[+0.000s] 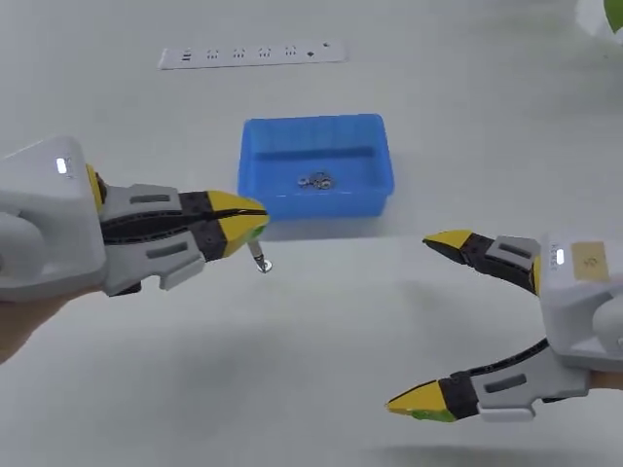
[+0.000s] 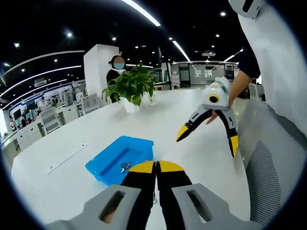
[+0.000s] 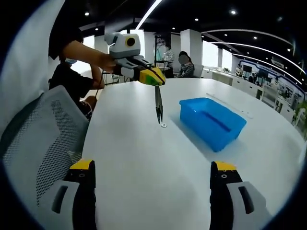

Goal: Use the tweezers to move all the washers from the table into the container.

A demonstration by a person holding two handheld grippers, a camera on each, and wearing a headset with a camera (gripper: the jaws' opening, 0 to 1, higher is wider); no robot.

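My left gripper (image 1: 255, 216) is shut on a pair of metal tweezers (image 1: 257, 251) that point down at the white table. Their tips meet a small washer (image 1: 265, 265) on the table, just in front of the blue container (image 1: 370, 199); I cannot tell whether the washer is pinched. Several washers (image 1: 315, 181) lie inside the container. In the right gripper view the tweezers (image 3: 158, 103) hang from the left gripper (image 3: 160, 76) over the washer (image 3: 163, 125). My right gripper (image 1: 409, 321) stands wide open to the right, holding nothing; its own view looks between its jaws (image 3: 153, 165).
A white power strip (image 1: 251, 55) lies at the far edge of the table. A potted plant (image 2: 132, 86) stands further along the table. A mesh chair (image 3: 43, 143) is beside the table. People stand in the background.
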